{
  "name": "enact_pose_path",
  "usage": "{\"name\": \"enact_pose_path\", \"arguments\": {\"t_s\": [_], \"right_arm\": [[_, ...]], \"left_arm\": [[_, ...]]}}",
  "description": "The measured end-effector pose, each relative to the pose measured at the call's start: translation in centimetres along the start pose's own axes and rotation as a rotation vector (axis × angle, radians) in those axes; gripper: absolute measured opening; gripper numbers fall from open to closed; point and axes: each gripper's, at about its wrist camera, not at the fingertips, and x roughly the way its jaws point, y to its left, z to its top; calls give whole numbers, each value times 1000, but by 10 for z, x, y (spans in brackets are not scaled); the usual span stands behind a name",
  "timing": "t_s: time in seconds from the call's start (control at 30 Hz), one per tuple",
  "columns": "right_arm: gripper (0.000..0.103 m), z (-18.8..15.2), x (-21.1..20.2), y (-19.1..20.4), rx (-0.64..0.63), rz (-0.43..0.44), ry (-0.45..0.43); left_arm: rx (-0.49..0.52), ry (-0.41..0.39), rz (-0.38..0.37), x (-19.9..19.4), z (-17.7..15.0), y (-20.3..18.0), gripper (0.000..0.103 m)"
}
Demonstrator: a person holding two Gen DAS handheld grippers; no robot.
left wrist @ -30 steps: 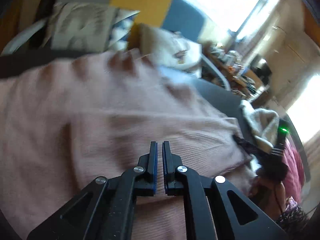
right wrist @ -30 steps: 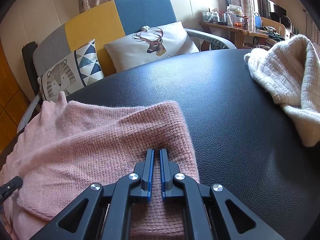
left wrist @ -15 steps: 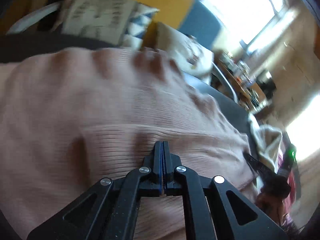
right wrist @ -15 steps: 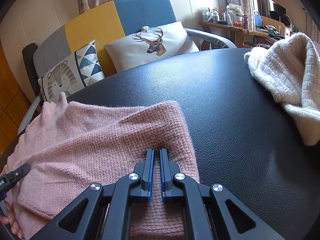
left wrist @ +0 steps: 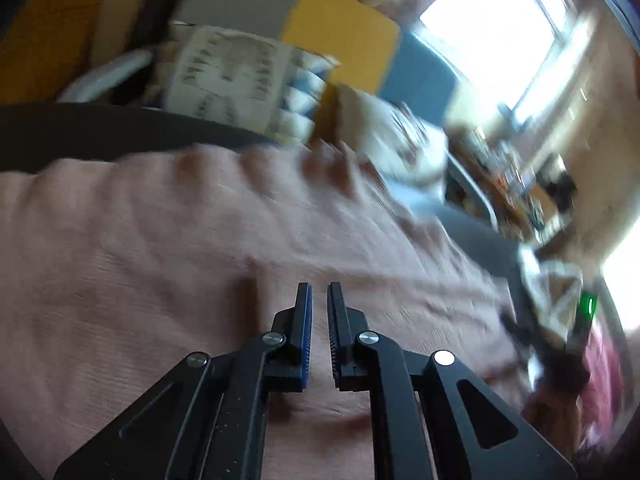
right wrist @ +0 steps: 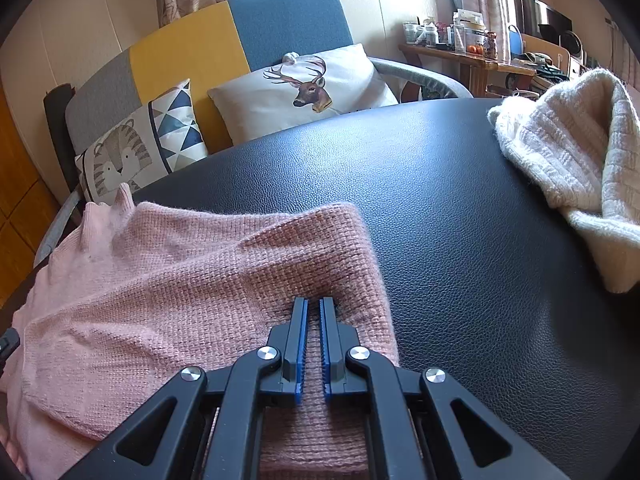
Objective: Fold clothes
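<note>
Change since earlier frame: our left gripper [left wrist: 319, 300] has parted its jaws from fully pressed together, and its view has swung across the sweater; our right gripper [right wrist: 313, 312] has kept still.
Left gripper: we see its jaws opening to a narrow gap above the knit, with nothing caught between them.
Right gripper: we see its jaws drawn nearly together, tips sunk into the sweater's folded sleeve end, a ridge of knit standing between the pads.
Pink sweater [right wrist: 168, 280]: we find it spread on the near left part of the table, sleeve folded across the body, collar points toward the sofa.
Table [right wrist: 460, 208]: black, leather-textured, bearing both garments.
Cream sweater [right wrist: 568, 160]: we note it heaped at the far right of the table, well apart from the pink one.
Sofa [right wrist: 240, 40]: grey, yellow and blue panels behind the table.
Cushions: tiger cushion [right wrist: 132, 152] beside deer cushion [right wrist: 304, 92].
</note>
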Motion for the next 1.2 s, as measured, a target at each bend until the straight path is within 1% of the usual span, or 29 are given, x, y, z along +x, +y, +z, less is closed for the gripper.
{"name": "enact_pose_path", "arguments": {"t_s": [0.03,0.07,0.13,0.23,0.33,0.37,0.43,0.47,0.53,0.6,0.7,0.73,0.87,0.9,0.93,1.0,1.1,1.13,1.17,1.2], "right_arm": [[3,0,0,1,2,1,0],[3,-1,0,2,5,2,0],[3,0,0,1,18,16,1],[3,1,0,-5,46,51,5],[3,4,-3,-12,86,90,23],[7,4,-8,-11,109,91,25],[10,2,-24,-3,181,163,0],[10,0,-29,6,194,218,1],[10,-5,-30,40,128,303,33],[7,-12,-24,75,60,398,79],[7,-23,-4,100,25,426,138],[0,-23,0,93,52,429,138],[0,-16,11,41,223,434,106],[0,-13,12,28,250,429,96],[0,-10,10,18,260,394,79],[0,-3,5,4,231,306,59],[0,8,-3,-4,164,182,56],[1,11,-7,3,119,172,53],[5,13,-10,14,64,174,49],[5,16,-14,26,9,176,44]], "left_arm": [[63,28,9,9,-5,-12,9],[97,44,19,14,-8,-18,9],[121,54,41,19,-13,-22,10],[82,62,14,19,-14,-11,14],[70,54,11,19,-16,-9,15],[75,51,17,19,-16,-10,15],[92,45,37,19,-17,-14,15],[96,43,41,19,-17,-15,15],[96,42,42,19,-18,-15,15],[95,42,43,18,-18,-14,15],[94,41,45,18,-18,-13,15],[93,42,44,19,-18,-13,15],[80,43,33,20,-18,-11,15],[78,43,30,20,-18,-11,15],[77,43,29,20,-18,-10,15],[78,43,30,20,-18,-10,15],[87,41,41,20,-18,-12,15],[93,40,48,20,-18,-13,15],[101,38,57,20,-18,-14,15],[109,36,65,20,-19,-16,15]]}}
